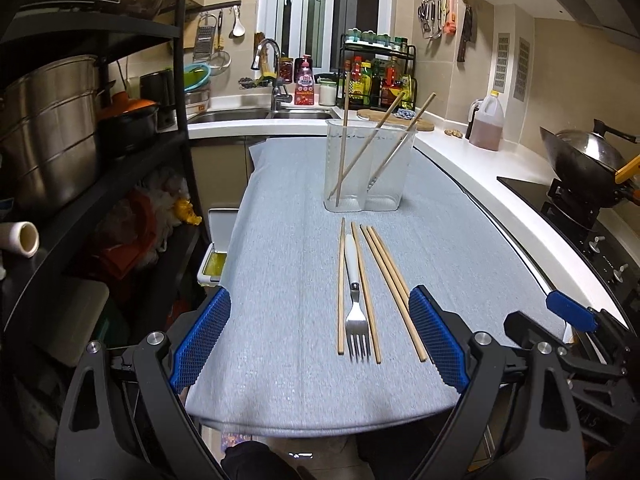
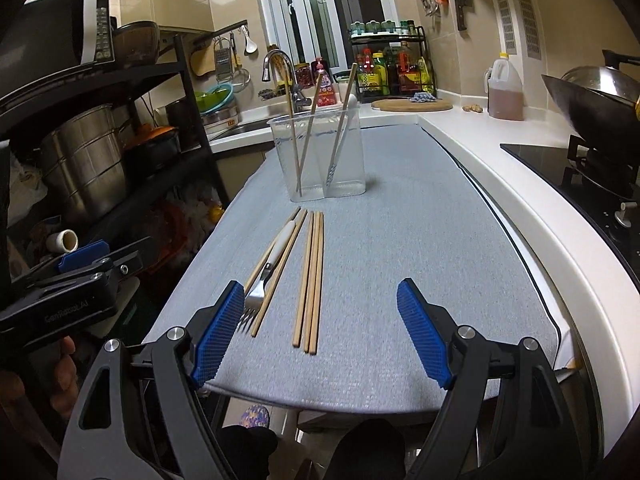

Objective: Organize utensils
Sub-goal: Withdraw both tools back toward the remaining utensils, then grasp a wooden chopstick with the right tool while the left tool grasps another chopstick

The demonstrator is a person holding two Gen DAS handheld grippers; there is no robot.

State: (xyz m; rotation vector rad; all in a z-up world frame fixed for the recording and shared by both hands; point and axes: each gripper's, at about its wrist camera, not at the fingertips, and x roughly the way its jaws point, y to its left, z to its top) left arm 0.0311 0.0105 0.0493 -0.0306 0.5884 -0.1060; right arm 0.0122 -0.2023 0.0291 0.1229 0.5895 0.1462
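I'm working over a grey textured mat (image 1: 280, 280) spread on a narrow table in a small kitchen. From the left wrist view, a black shelving rack (image 1: 120, 160) with a large steel stockpot (image 1: 52, 128) fills the 9 o'clock side, a sink with a chrome faucet (image 1: 272, 64) sits at 12 o'clock, a condiment rack (image 1: 376, 76) stands just right of it, and a wok (image 1: 584, 160) rests on the stove at 3 o'clock. A jug of oil (image 1: 486, 122) stands on the white counter (image 1: 500, 184) between them.

The clear plastic utensil holder (image 1: 366, 168) stands upright at the far end of the mat, at 12 o'clock, with three chopsticks leaning inside it; in the right wrist view a white-handled utensil also shows in its right compartment, though I cannot tell which kind.

Nearer me, loose chopsticks (image 1: 386, 288) lie lengthwise on the mat, with a white-handled fork (image 1: 356, 292) between the two leftmost ones, tines toward me.

My left gripper (image 1: 320, 320) is released, jaws spread wide, with the fork and chopsticks lying between its blue pads. My right gripper (image 2: 320, 312) is likewise released and holds nothing; the chopsticks lie between its pads toward the left one, and the fork's tines lie right by its left pad (image 2: 218, 332).
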